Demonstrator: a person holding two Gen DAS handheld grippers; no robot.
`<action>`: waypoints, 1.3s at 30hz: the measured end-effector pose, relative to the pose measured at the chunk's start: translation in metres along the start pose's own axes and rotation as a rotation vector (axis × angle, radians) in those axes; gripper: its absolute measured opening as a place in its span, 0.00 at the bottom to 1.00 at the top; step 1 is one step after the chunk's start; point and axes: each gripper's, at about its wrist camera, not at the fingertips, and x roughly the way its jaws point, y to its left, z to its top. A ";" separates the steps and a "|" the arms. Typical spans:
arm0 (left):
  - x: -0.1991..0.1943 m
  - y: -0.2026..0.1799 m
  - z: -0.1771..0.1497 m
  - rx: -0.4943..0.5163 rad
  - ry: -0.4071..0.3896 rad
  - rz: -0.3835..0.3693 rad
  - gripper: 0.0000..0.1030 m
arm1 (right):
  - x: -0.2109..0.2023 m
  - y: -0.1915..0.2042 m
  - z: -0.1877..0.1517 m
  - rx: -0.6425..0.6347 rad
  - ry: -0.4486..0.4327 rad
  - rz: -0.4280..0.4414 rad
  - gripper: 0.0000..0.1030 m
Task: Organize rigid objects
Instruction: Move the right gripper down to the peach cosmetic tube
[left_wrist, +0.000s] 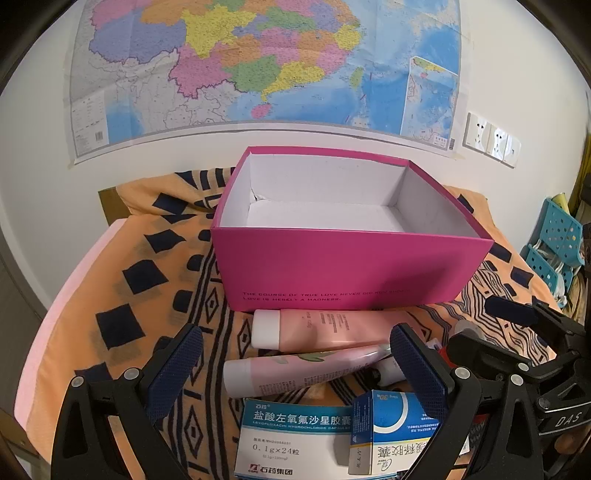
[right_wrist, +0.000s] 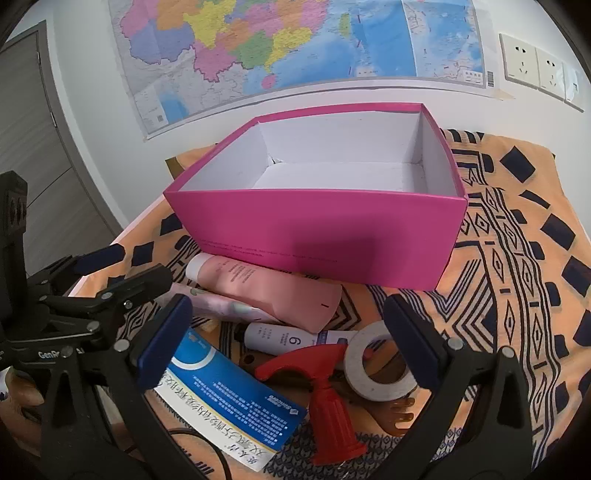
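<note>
An empty pink box (left_wrist: 351, 269) (right_wrist: 317, 229) with a white inside stands on the patterned cloth. In front of it lie two pink tubes (left_wrist: 325, 328) (right_wrist: 273, 291), medicine cartons (left_wrist: 295, 435) (right_wrist: 229, 398), a small white bottle (right_wrist: 284, 338), a red toy hammer (right_wrist: 325, 395), a white tape ring (right_wrist: 380, 365) and a brown comb (right_wrist: 400, 413). My left gripper (left_wrist: 295, 365) hovers open over the tubes and cartons. My right gripper (right_wrist: 288, 336) stands open above the bottle and hammer. Neither holds anything.
The orange and black cloth (right_wrist: 517, 258) covers the table, which stands against a white wall with a map (left_wrist: 258, 62). Blue plastic racks (left_wrist: 554, 240) stand at the right. A door (right_wrist: 33, 147) is at the left. A black cable (right_wrist: 207, 443) lies near the front edge.
</note>
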 end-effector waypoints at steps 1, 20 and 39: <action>0.000 0.000 0.000 0.000 0.000 0.000 1.00 | 0.000 0.000 0.000 0.001 -0.001 0.002 1.00; 0.009 0.008 -0.004 -0.011 0.025 -0.011 1.00 | 0.011 0.001 -0.001 -0.009 0.056 0.043 1.00; 0.057 0.035 0.007 -0.015 0.133 -0.089 0.84 | 0.069 -0.026 0.012 0.105 0.257 0.135 0.74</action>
